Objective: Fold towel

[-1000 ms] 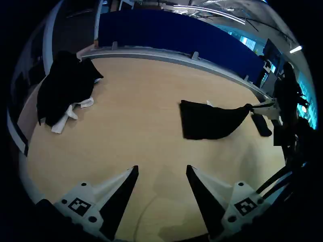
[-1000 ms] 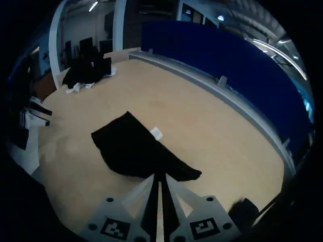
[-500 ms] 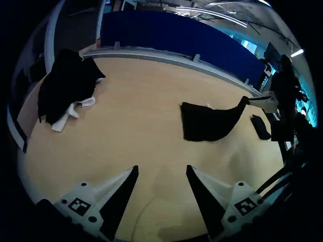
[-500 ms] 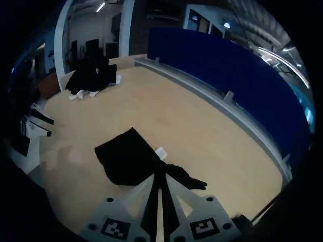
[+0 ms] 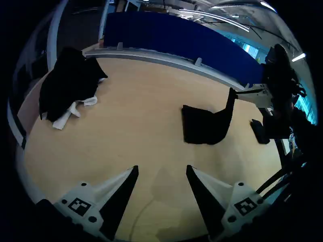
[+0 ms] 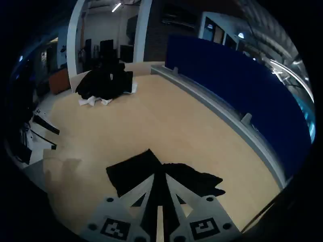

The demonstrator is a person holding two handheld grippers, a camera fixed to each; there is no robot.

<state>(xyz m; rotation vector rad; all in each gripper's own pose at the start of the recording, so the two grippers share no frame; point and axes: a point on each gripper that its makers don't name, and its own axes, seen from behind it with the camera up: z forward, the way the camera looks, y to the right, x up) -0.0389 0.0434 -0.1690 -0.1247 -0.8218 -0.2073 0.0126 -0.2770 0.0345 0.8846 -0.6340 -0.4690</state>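
A black towel (image 5: 204, 125) lies on the wooden table (image 5: 137, 117), its right corner pulled up off the surface. My right gripper (image 5: 233, 93) is shut on that raised corner, held by a person at the far right. In the right gripper view the towel (image 6: 133, 173) hangs from my shut right gripper (image 6: 160, 181) and trails down onto the table. My left gripper (image 5: 160, 171) hovers open over bare table near the front edge, well short of the towel, with nothing between its fingers.
A pile of black and white cloths (image 5: 66, 86) sits at the table's far left corner, also seen as a pile (image 6: 103, 82) in the right gripper view. A blue partition (image 5: 177, 38) runs along the back edge. A dark object (image 5: 259, 131) lies right of the towel.
My right gripper has lifted the towel's corner higher and carried it leftward over the rest of the towel. The left gripper has stayed put.
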